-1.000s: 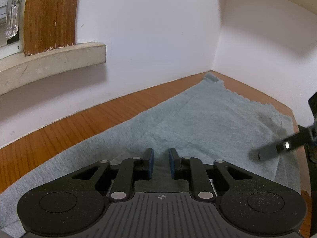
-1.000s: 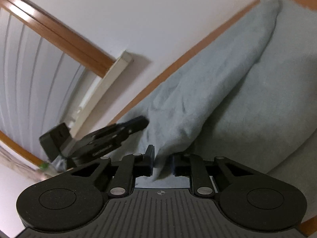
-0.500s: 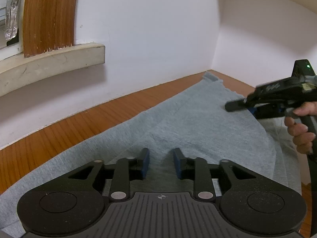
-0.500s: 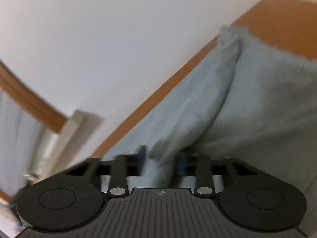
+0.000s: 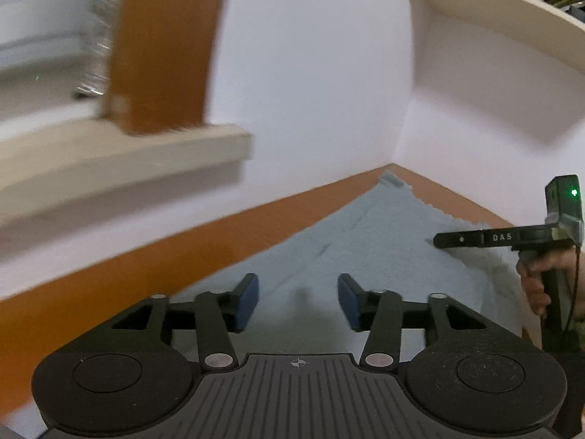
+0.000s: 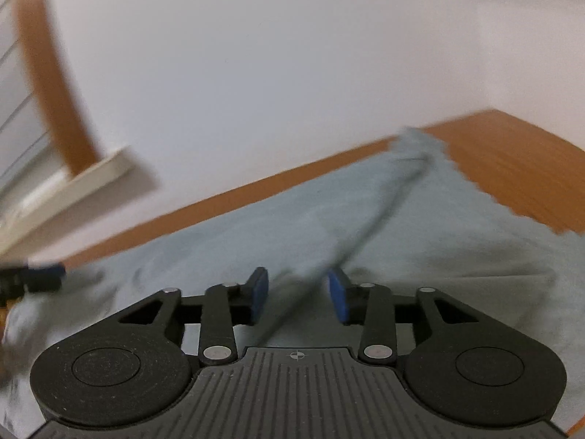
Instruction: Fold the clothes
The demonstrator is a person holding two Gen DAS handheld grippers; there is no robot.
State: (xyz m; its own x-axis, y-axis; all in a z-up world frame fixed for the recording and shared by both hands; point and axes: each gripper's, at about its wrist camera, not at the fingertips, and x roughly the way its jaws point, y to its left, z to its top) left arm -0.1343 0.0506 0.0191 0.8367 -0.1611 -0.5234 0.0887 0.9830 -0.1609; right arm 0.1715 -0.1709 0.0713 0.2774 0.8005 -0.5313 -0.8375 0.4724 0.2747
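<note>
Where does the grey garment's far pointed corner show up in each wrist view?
Left wrist view: the grey garment's corner sits right of centre, at the foot of the room corner where the two white walls meet.
Right wrist view: the same corner lies upper right, against the wall.
Shared landmark: the wooden tabletop beside it.

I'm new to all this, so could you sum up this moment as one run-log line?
task: fold clothes | grey cloth: on wooden table | left hand-held gripper: opening, empty | right hand-held gripper: opening, fold between pads
</note>
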